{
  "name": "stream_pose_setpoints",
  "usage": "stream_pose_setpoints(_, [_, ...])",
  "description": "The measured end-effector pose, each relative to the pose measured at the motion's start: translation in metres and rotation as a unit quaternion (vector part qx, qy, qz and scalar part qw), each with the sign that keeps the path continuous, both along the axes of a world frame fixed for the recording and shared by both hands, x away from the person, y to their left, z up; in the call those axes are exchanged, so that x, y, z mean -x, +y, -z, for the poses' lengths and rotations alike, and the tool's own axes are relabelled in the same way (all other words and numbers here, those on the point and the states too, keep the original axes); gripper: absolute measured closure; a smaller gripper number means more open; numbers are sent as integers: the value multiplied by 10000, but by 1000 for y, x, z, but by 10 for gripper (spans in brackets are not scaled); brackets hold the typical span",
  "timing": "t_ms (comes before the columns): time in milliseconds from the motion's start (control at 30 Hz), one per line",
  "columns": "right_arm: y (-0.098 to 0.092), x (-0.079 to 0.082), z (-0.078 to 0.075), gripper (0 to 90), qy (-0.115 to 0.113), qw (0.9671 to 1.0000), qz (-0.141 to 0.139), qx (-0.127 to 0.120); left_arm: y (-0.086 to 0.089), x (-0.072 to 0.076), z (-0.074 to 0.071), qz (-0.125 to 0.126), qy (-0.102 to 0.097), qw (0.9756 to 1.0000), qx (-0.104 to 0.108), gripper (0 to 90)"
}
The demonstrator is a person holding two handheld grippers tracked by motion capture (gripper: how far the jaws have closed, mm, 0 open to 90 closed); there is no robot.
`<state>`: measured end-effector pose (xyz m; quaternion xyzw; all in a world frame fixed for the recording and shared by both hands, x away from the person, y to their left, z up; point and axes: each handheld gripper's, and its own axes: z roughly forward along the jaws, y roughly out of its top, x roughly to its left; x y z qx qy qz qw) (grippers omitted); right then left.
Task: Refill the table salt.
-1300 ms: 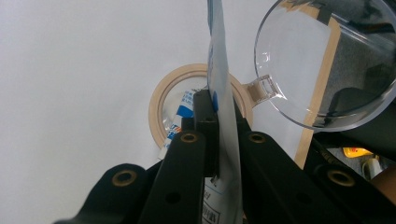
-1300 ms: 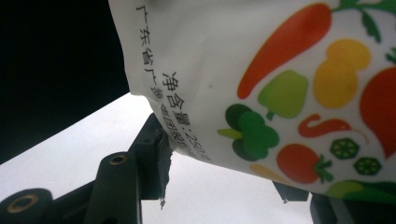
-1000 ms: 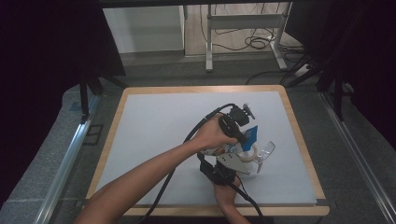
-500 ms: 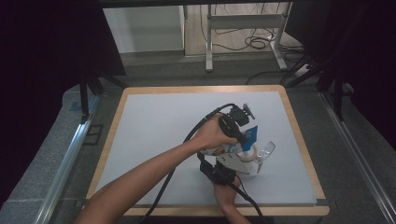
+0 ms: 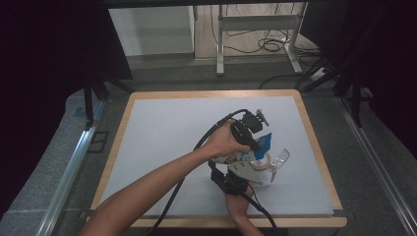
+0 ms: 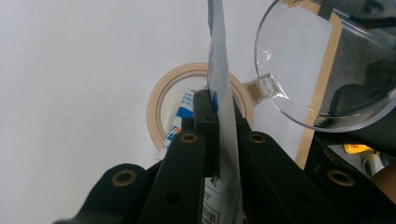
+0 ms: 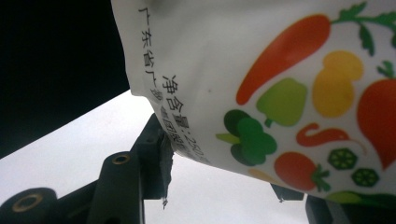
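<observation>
Dark curtains and a grey floor surround the desk (image 5: 157,132), a pale sheet framed in wood. Near its front right part the two hands meet. The left claw (image 6: 215,105) is clamped together on the thin top edge of a blue and white bag (image 6: 219,70), holding it upright over a roll of tape (image 6: 161,100) that lies flat on the desk; a clear plastic cup (image 6: 299,60) lies just beside the roll, toward the right edge. From below, the right claw (image 7: 224,186) holds the printed body of the same bag (image 7: 261,84), its jaws about half apart around the bulk, with the near jaw touching the side.

Compared with a second ago, nothing has shifted: hands, bag, cup and roll sit where they were. That suggests a pause with the bag held at both ends, probably before it is opened or tipped toward the cup.

Open desk lies wide to the left and back; the right edge and front edge are near, so any swing is safer leftward.
</observation>
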<state>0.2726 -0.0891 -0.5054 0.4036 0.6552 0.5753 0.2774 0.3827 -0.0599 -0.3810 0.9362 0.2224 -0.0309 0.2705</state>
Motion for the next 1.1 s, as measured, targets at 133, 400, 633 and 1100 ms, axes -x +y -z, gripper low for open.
stream_pose_setpoints(133, [0, 0, 0, 495, 7, 10000, 1, -8, 0, 0, 0, 3, 0, 10000, 8, 900])
stream_pose_setpoints(400, [-1, 0, -1, 504, -20, 10000, 19, 11, -1, 0, 0, 10, 4, 10000, 6, 900])
stream_pose_setpoints(633, [-1, 0, -1, 506, -36, 10000, 13, 2, -1, 0, -1, 20, 2, 10000, -18, 900])
stream_pose_setpoints(1100, [-1, 0, -2, 506, -55, 10000, 38, -16, -2, 1, -2, 30, 3, 10000, 9, 900])
